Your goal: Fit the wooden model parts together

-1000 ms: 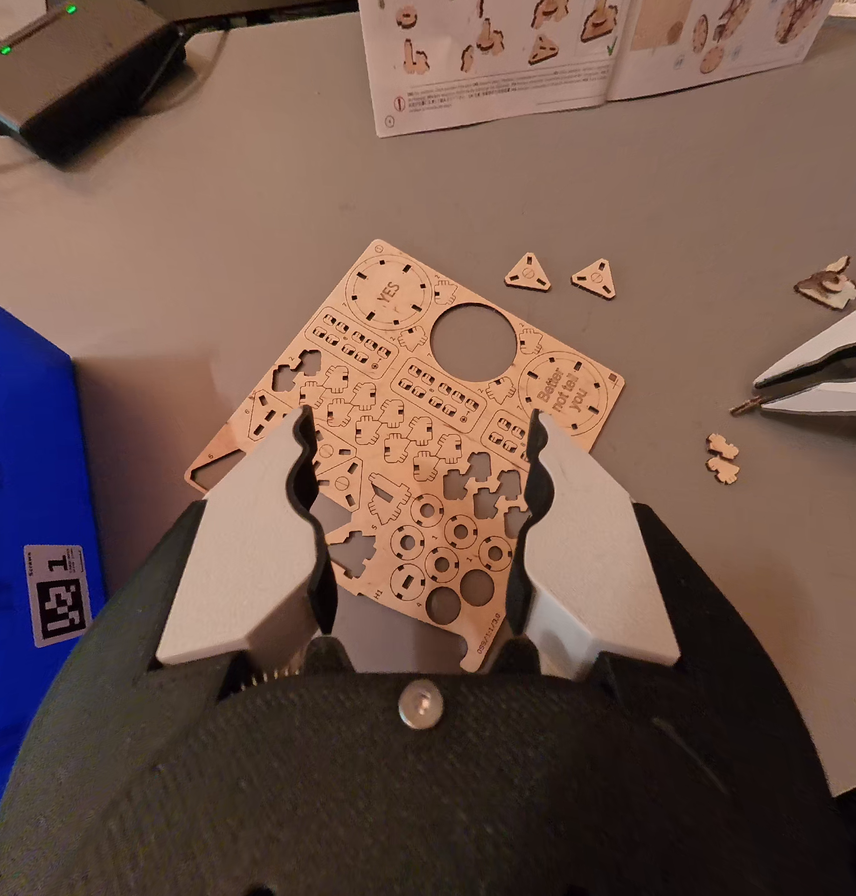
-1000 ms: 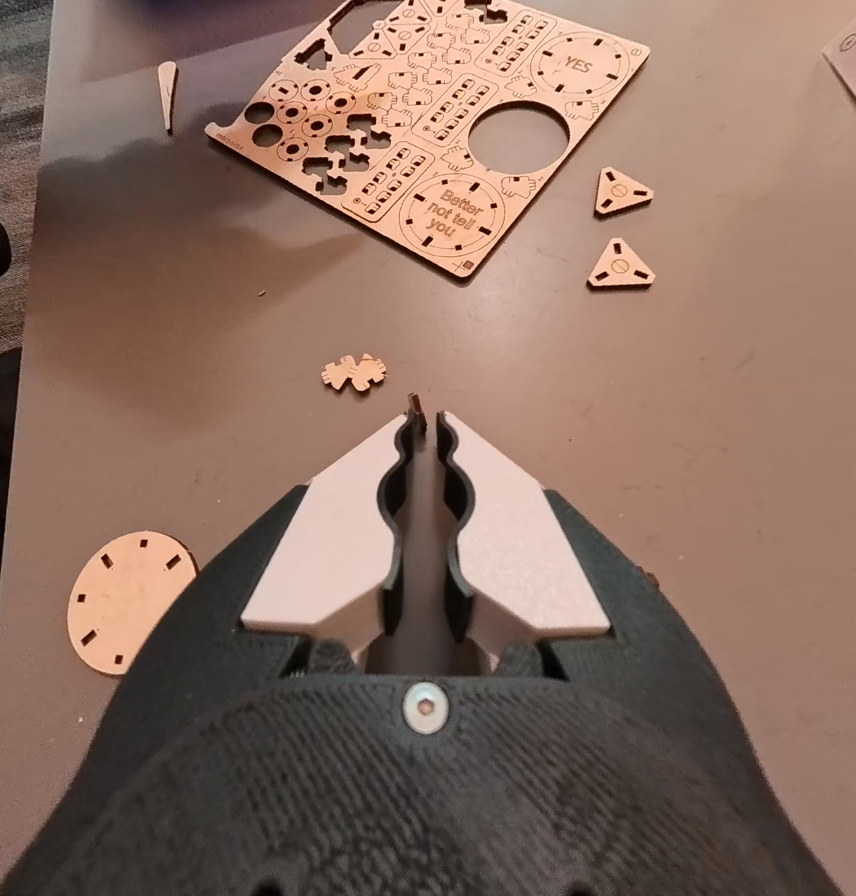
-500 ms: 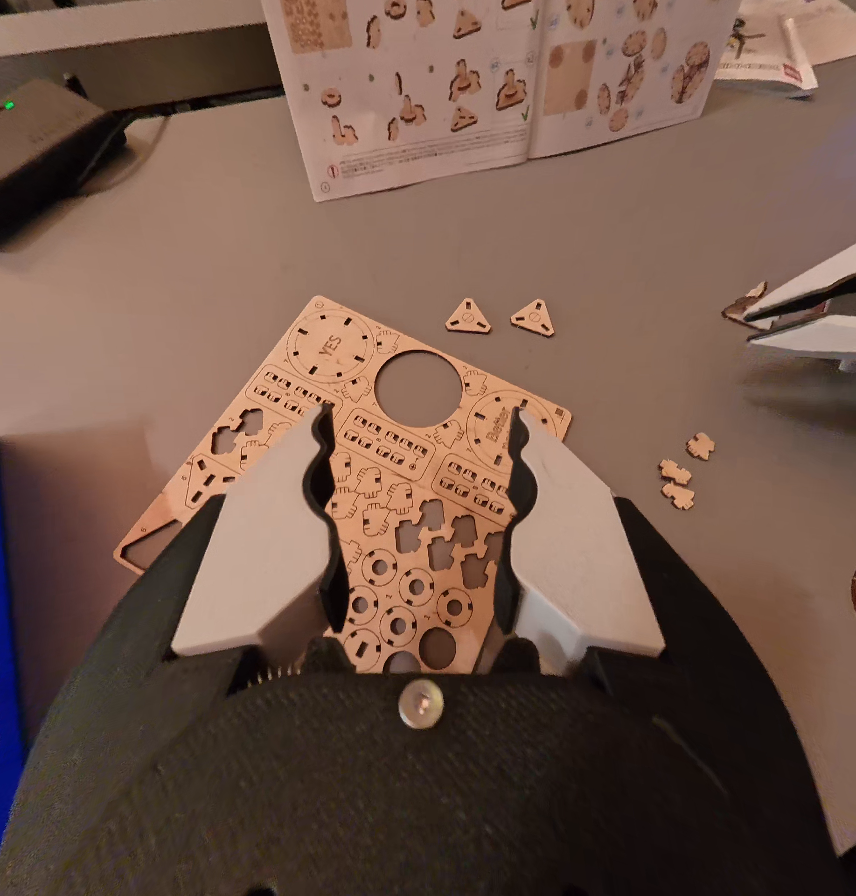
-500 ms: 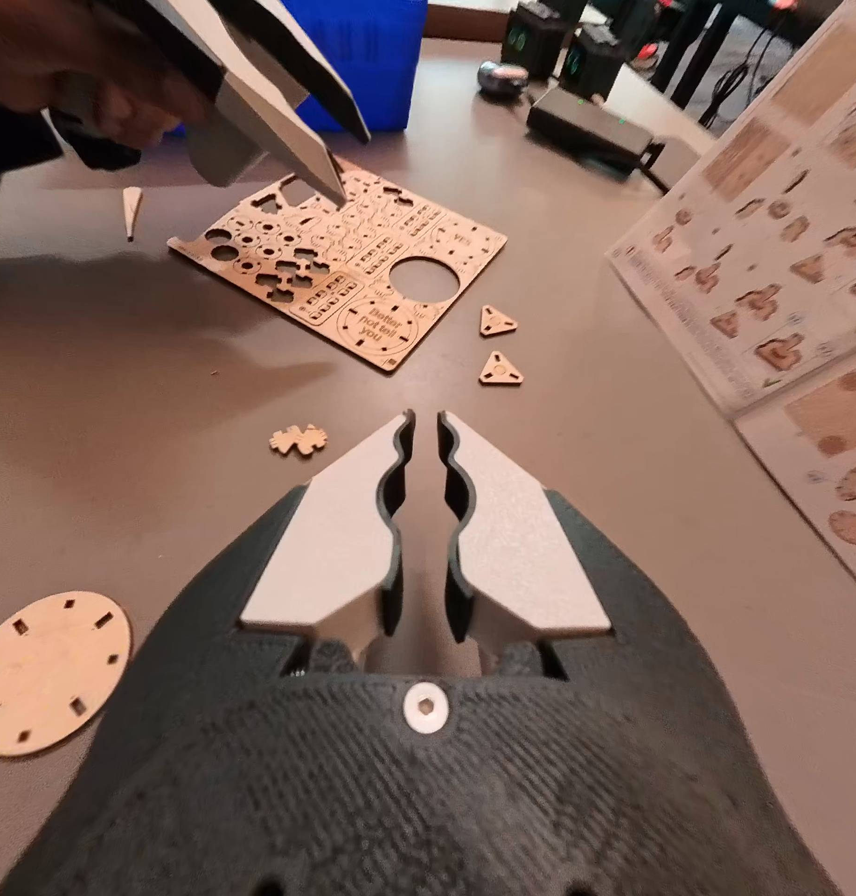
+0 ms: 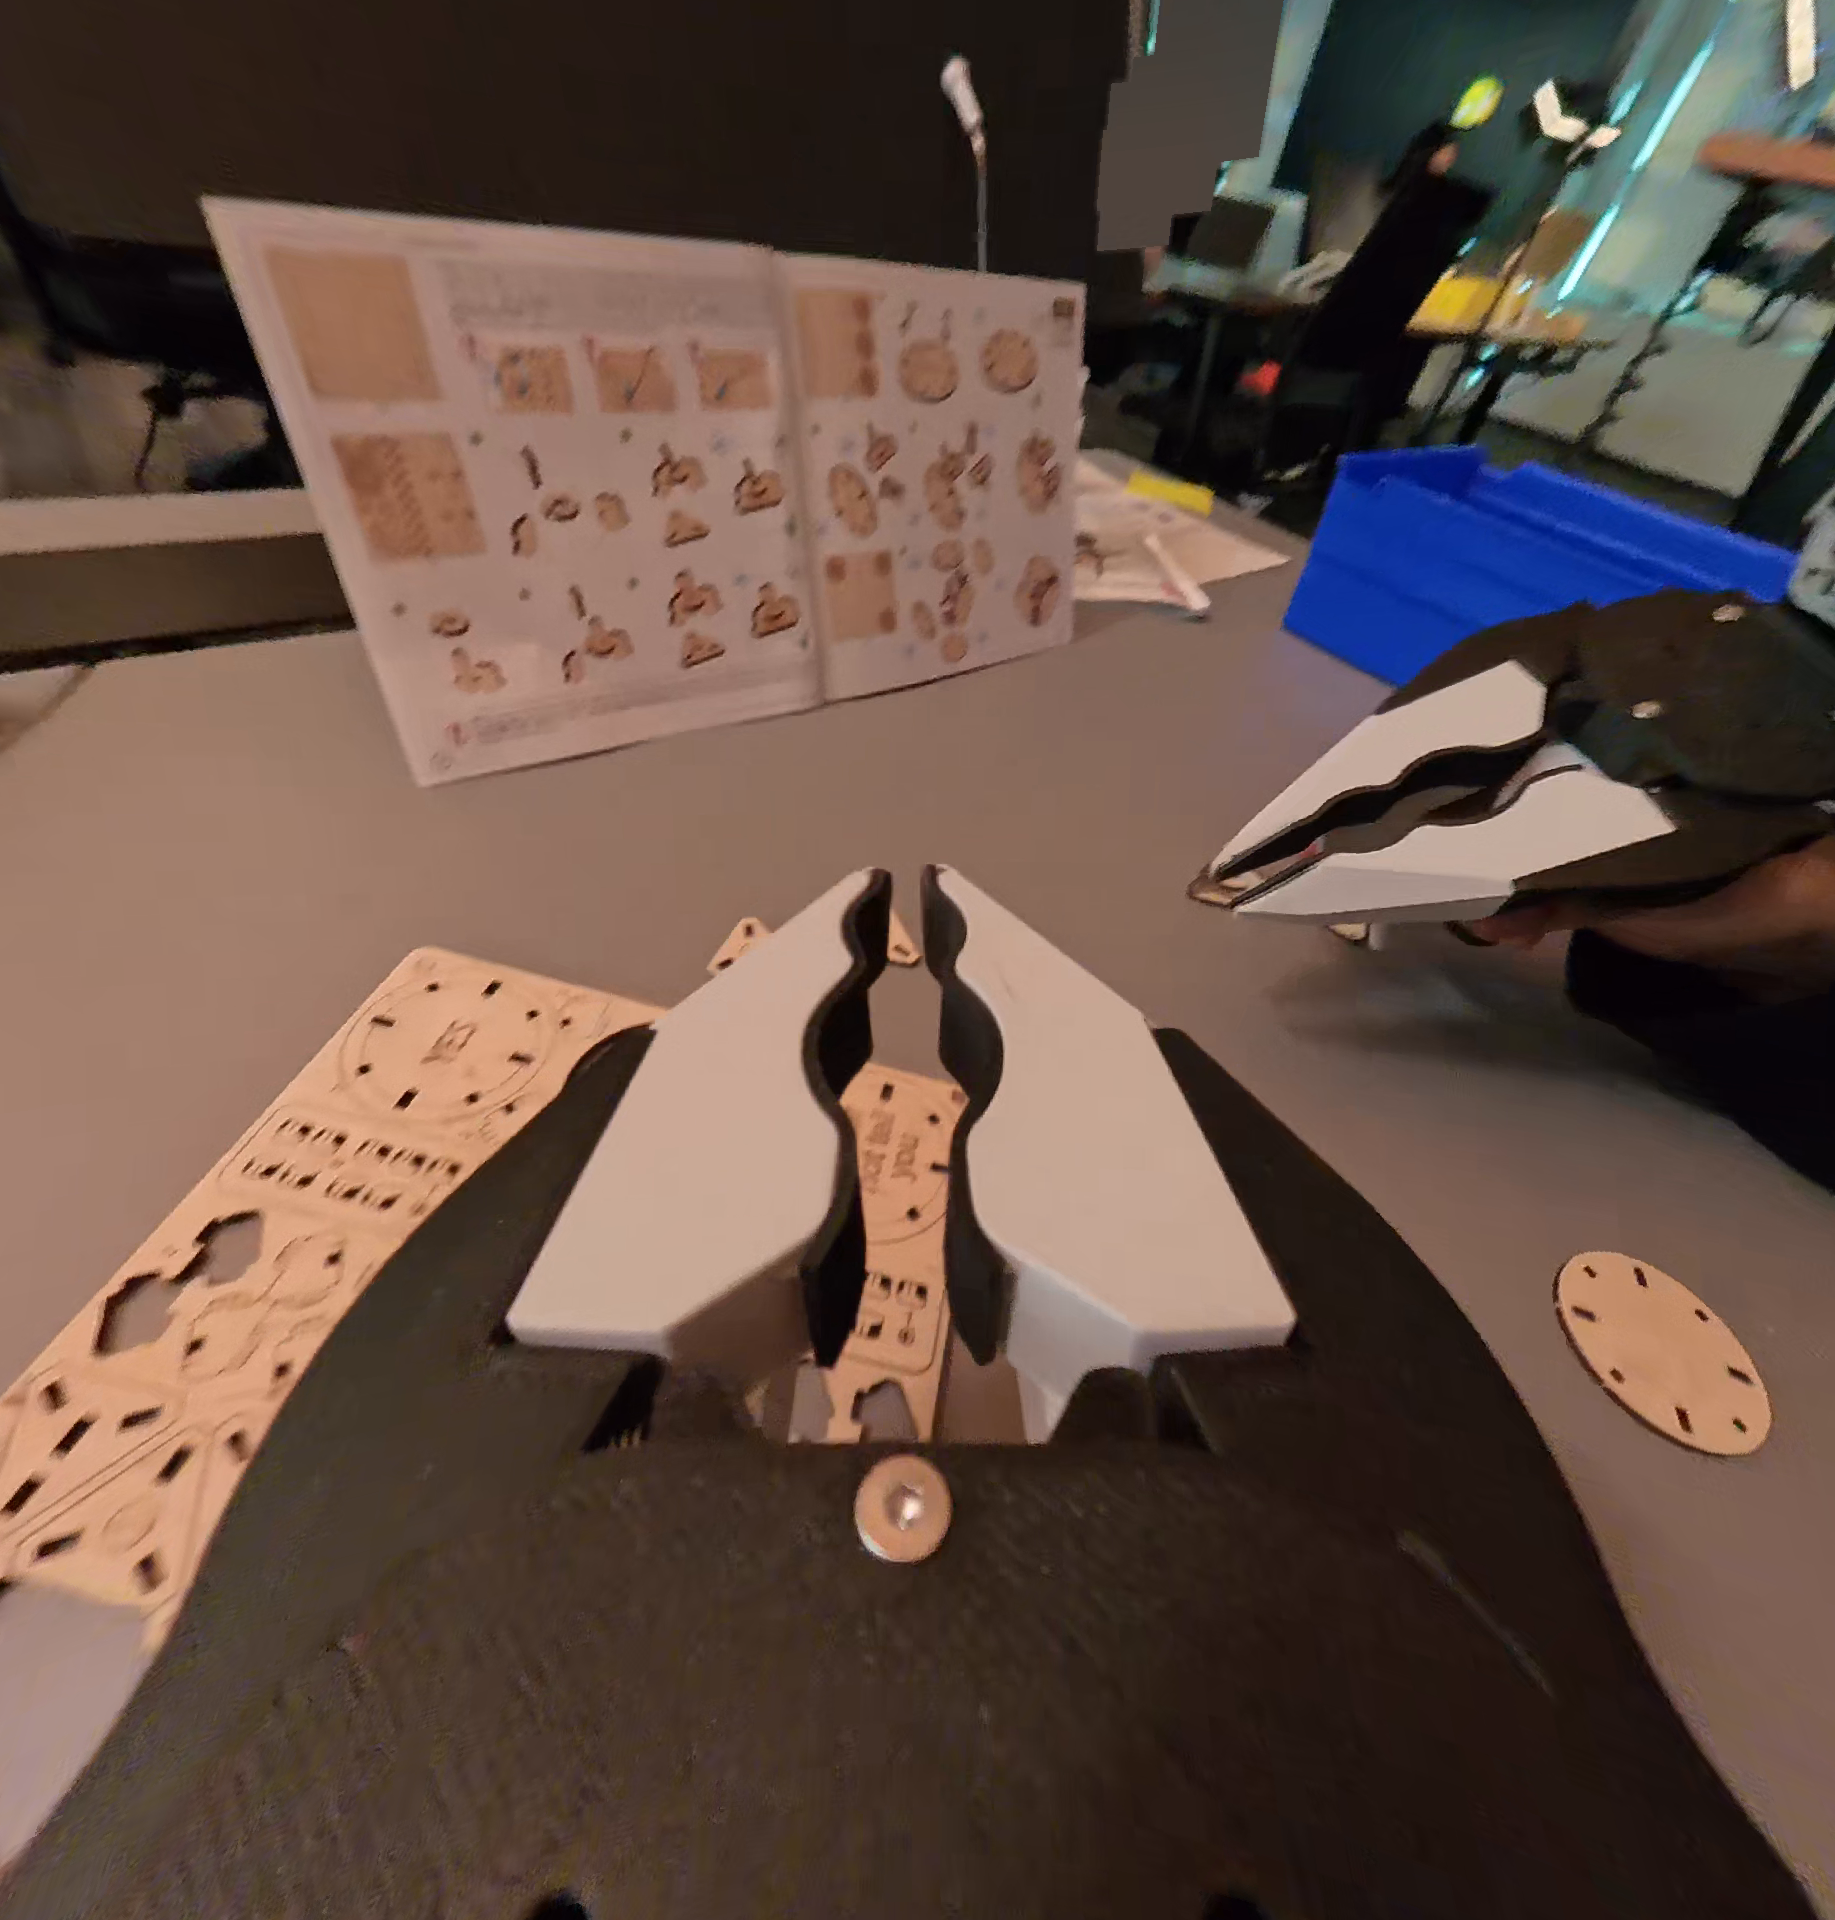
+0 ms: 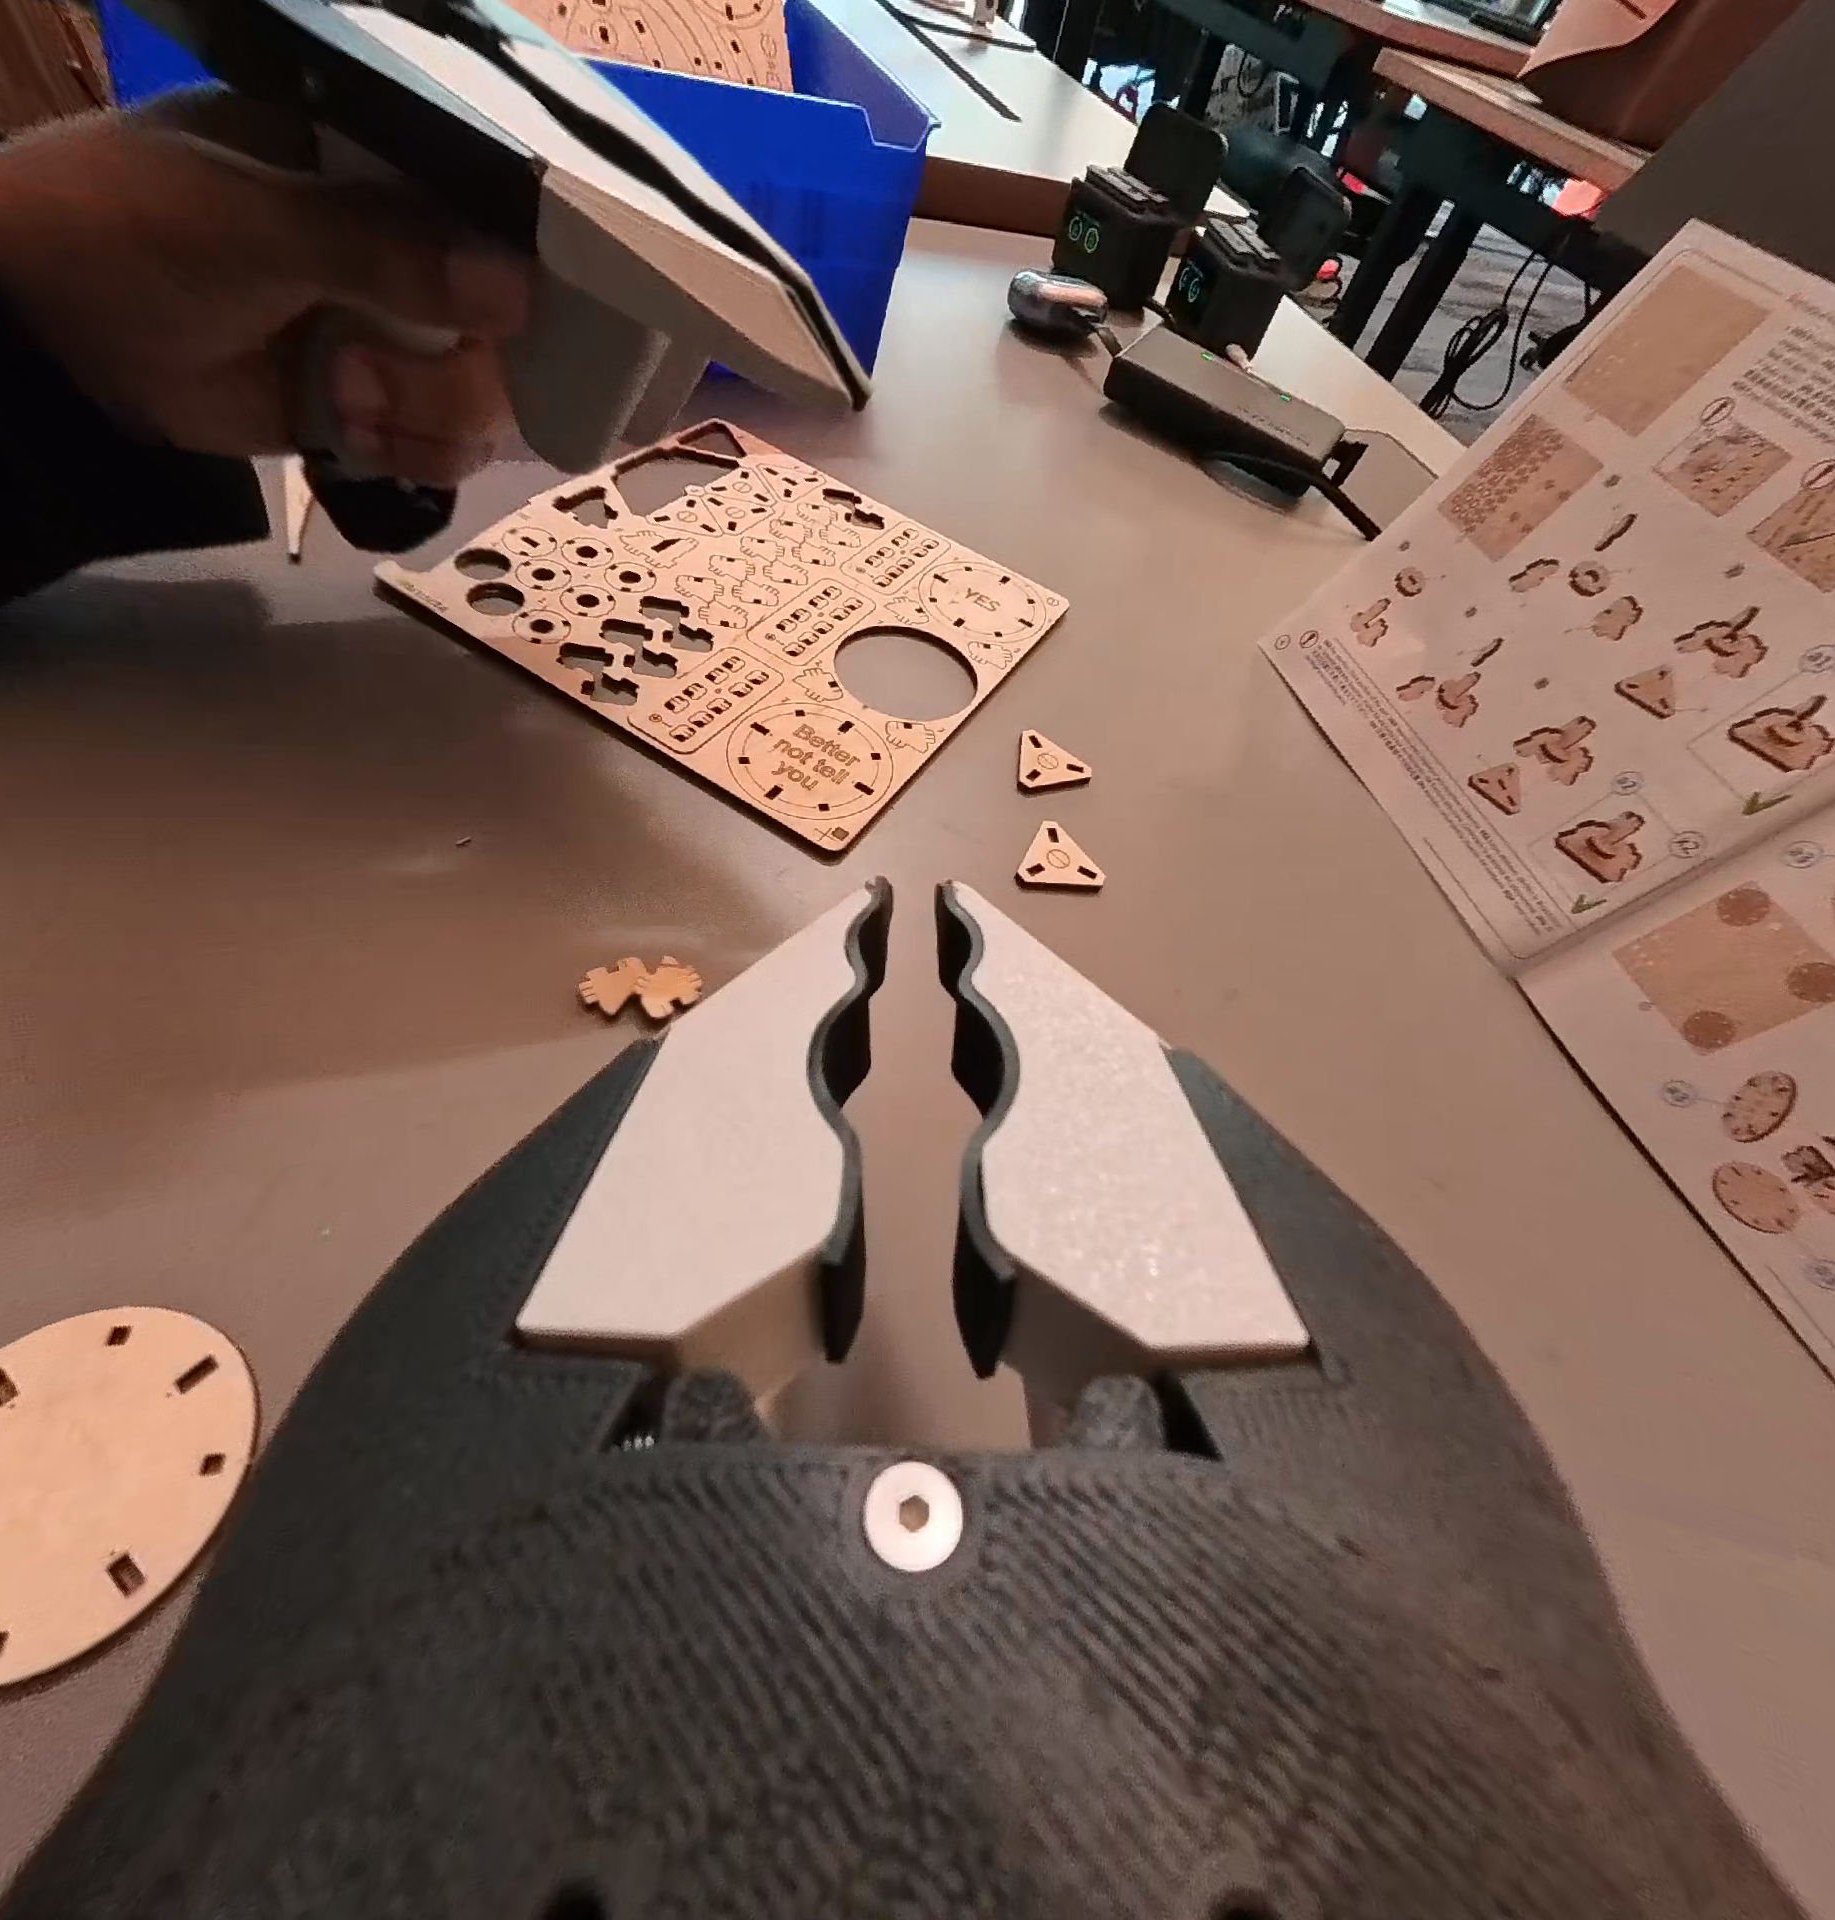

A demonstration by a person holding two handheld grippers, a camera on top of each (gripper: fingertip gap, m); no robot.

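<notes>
Lifted off the wooden puzzle sheet (image 6: 726,665), left claw (image 5: 902,883) has closed, nothing gripped; right claw (image 6: 911,896) nearly closed, bare. Blue bin (image 6: 788,177) at eleven o'clock holds wooden sheets (image 6: 674,31).

Left wrist view: low over the desk (image 5: 269,831), looking along its own fingers (image 5: 747,1091) toward the propped instruction booklet (image 5: 632,468), close above the wooden sheet (image 5: 269,1195).
Right wrist view: a little higher, facing across the desk (image 6: 269,935) toward the blue bin (image 6: 788,177).
Shared: wooden sheet (image 6: 726,644), round disc (image 5: 1661,1351) (near left in the right view (image 6: 82,1475)), booklet (image 6: 1619,623).
</notes>
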